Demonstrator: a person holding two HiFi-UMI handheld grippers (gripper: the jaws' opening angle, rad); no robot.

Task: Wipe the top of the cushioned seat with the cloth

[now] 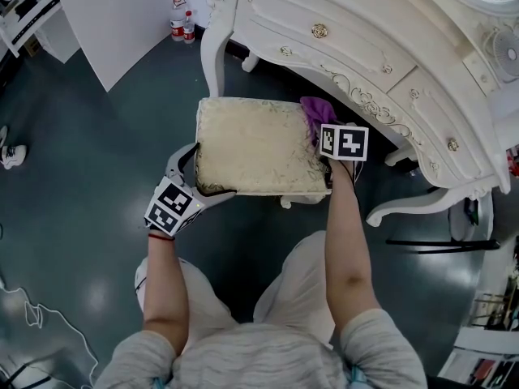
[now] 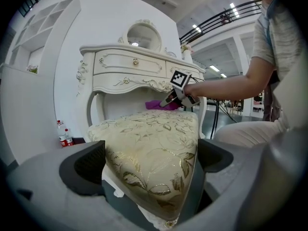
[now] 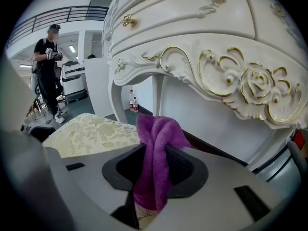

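While I am looking down on the cushioned seat (image 1: 255, 144), my right gripper (image 1: 322, 133) is resting at its far right corner, beside the white dressing table (image 1: 365, 47). In the right gripper view, the right gripper (image 3: 155, 170) is pinching the purple cloth (image 3: 156, 138): the jaws are closed onto a gathered fold. The cloth is standing up in a bunch above the pads and hanging down below them. The cloth (image 1: 311, 109) is lying against the far right edge of the cream, leaf-patterned cushion. From this height I cannot tell how much of it is touching the top.

My left gripper (image 1: 195, 178) is sitting at the seat's near left corner. In the left gripper view, the left gripper (image 2: 149, 162) is standing wide apart, with that corner of the cushioned seat (image 2: 154, 134) pushed in between the two dark pads. Each pad is lying just beside a side of the cushion. I cannot tell whether either one is pressing on it.

From the left side, the cloth (image 2: 156, 105) is showing at the far end of the cushion, under the dressing table's drawers. Two red-labelled bottles (image 1: 182, 23) are standing on the dark floor (image 1: 81, 177) near a table leg. A person in dark clothes (image 3: 48, 66) is standing well away in the background of the right gripper view.
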